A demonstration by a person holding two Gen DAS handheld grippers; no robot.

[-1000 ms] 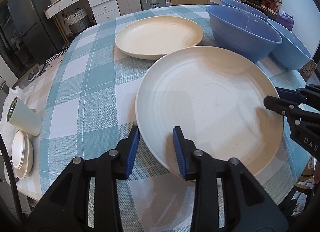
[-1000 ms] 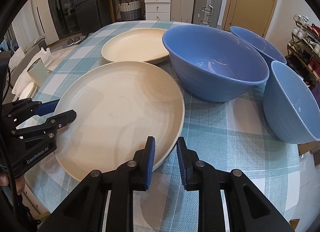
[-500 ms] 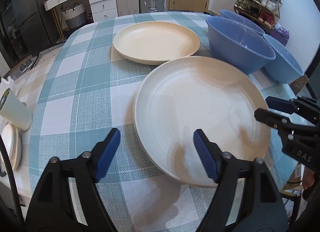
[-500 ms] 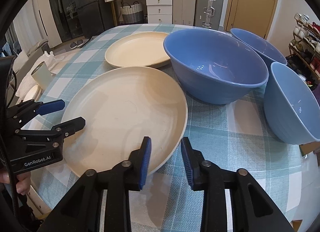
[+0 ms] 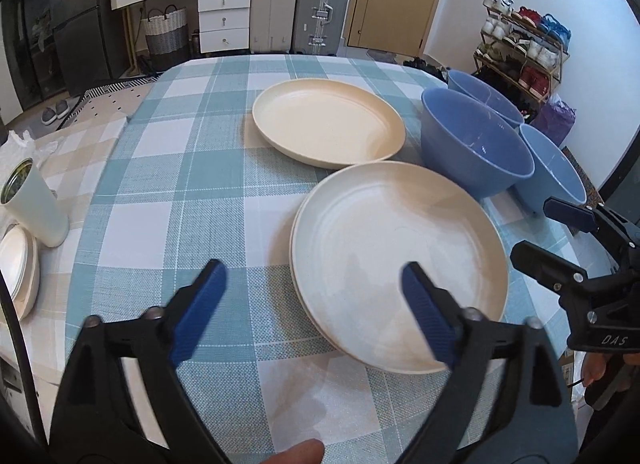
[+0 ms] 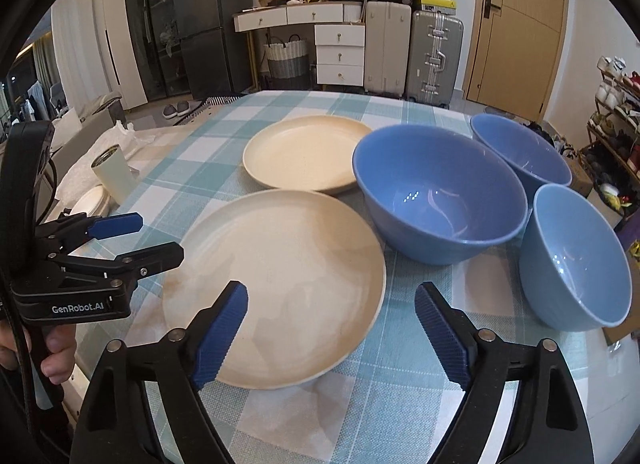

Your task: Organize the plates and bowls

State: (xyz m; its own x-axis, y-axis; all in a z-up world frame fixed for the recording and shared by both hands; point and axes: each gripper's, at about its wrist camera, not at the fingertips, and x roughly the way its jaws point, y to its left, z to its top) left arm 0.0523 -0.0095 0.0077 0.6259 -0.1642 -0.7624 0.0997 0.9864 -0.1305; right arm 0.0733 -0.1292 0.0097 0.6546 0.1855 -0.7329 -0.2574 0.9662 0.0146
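Observation:
A cream plate [image 5: 396,260] [image 6: 280,284] lies on the checked tablecloth near the front edge. In the left wrist view it looks like it rests on another plate beneath. A second cream plate [image 5: 328,126] [image 6: 304,152] lies behind it. Three blue bowls stand to the right: a large one [image 5: 476,144] [image 6: 436,192], one behind [image 5: 484,94] [image 6: 520,152] and one at the table's right edge [image 5: 556,172] [image 6: 576,256]. My left gripper [image 5: 316,312] [image 6: 132,240] is open and empty, above the table in front of the near plate. My right gripper [image 6: 332,332] [image 5: 548,232] is open and empty, above the plate's front right rim.
A pale green cup [image 5: 32,208] [image 6: 112,176] and small white dishes [image 5: 18,268] [image 6: 94,200] sit on a side surface to the left. The table [image 5: 180,184] ends just below both grippers. A shoe rack [image 5: 520,52] stands to the right.
Both grippers have opened wide and let go of the near plate. Both have drawn back and up from it. The plate now lies flat on the table.

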